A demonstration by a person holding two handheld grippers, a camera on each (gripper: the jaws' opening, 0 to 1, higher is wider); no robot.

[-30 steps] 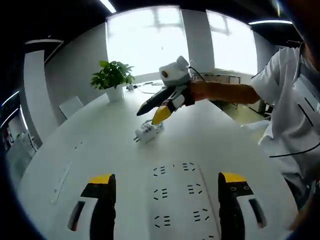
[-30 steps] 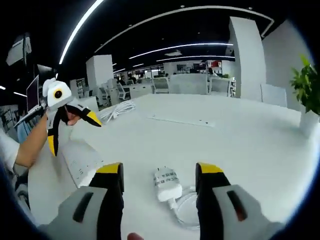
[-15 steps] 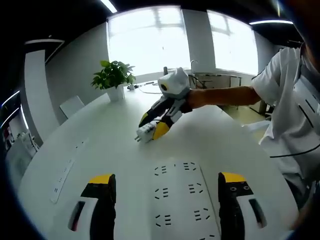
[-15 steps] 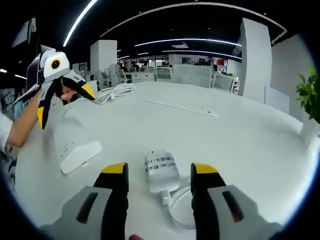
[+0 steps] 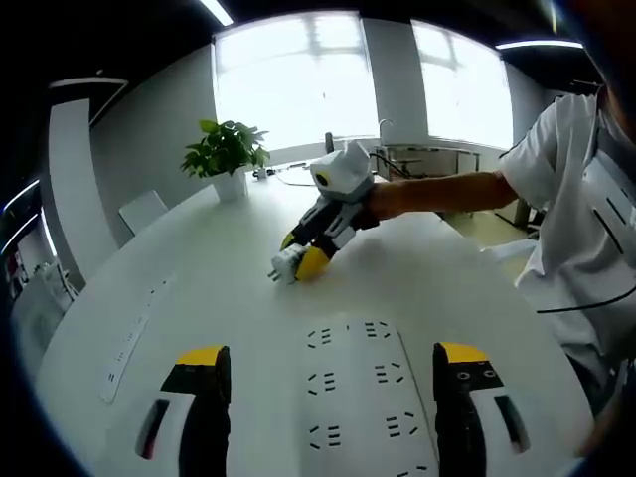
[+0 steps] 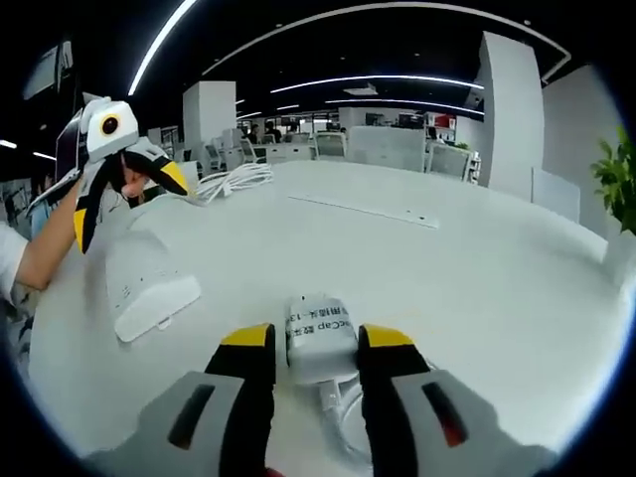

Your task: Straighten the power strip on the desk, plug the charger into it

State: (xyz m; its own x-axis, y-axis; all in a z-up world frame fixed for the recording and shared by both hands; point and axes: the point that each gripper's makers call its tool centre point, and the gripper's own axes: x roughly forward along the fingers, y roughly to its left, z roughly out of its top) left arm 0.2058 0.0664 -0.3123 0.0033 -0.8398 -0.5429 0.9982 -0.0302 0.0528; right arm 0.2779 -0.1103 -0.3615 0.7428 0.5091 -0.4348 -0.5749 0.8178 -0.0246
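In the right gripper view, the right gripper [image 6: 313,343], with yellow-tipped grey jaws rising from the bottom centre, is closing on the small white block-shaped charger [image 6: 320,338]. The jaws flank it closely on both sides, but I cannot tell whether they already pinch it. The charger's coiled white cable [image 6: 350,417] lies just below it on the white round desk [image 6: 477,268].

The left gripper [image 5: 323,373] hovers with jaws spread wide above the long white power strip [image 5: 363,397] at the lower centre of the left gripper view.

The strip lies lengthways between the jaws, so straightening looks done. Lifting the charger and plugging it in remain.

Half a second ago the right jaws stood clearly wider around the charger; they have since narrowed. The left gripper and strip are unchanged.

A potted green plant [image 5: 225,151] stands at the upper left.
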